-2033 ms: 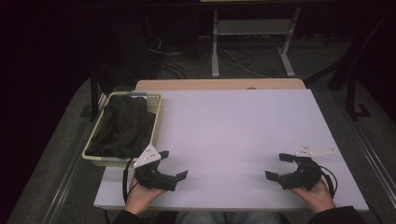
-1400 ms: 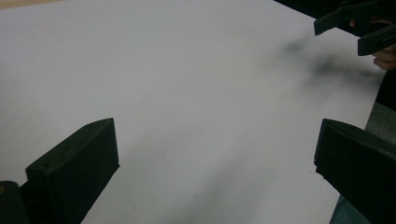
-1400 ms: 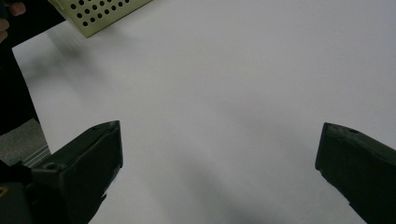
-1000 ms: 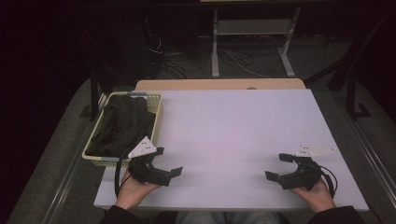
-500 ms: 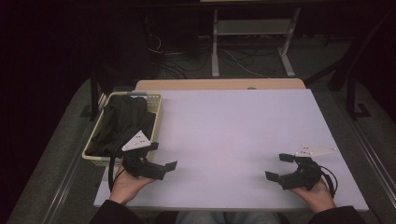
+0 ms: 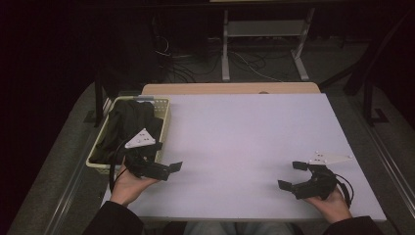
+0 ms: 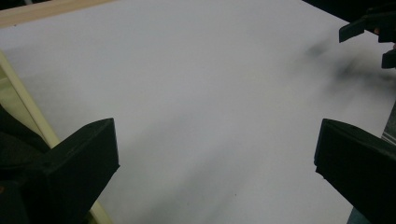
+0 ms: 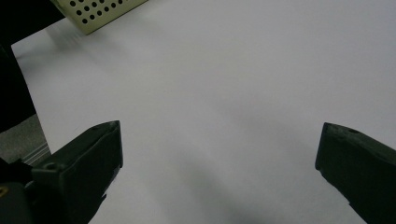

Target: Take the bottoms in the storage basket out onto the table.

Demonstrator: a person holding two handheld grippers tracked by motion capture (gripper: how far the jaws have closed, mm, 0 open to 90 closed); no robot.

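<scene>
The left gripper (image 6: 166,164) sits in the person's left hand (image 6: 128,185) with its two black jaws spread wide and nothing between them; it hovers just beside the basket (image 6: 164,108), at that basket's near right corner. The grey three-cornered plate on top of the gripper overlaps the basket's near end. In the left gripper view the same jaws stand far apart over bare white tabletop (image 7: 201,107), with the basket's pale rim (image 7: 18,98) running along the left edge.

The basket is a long cream plastic box with perforated walls, its long axis running away from the person. A heap of black cloth (image 6: 128,125), soft and crumpled, fills it to the rim.

Well apart from the basket, across the smooth white table (image 6: 244,132), the right gripper (image 6: 292,175) rests in the right hand (image 6: 333,203), jaws likewise wide open and empty, pointing back toward the basket.
</scene>
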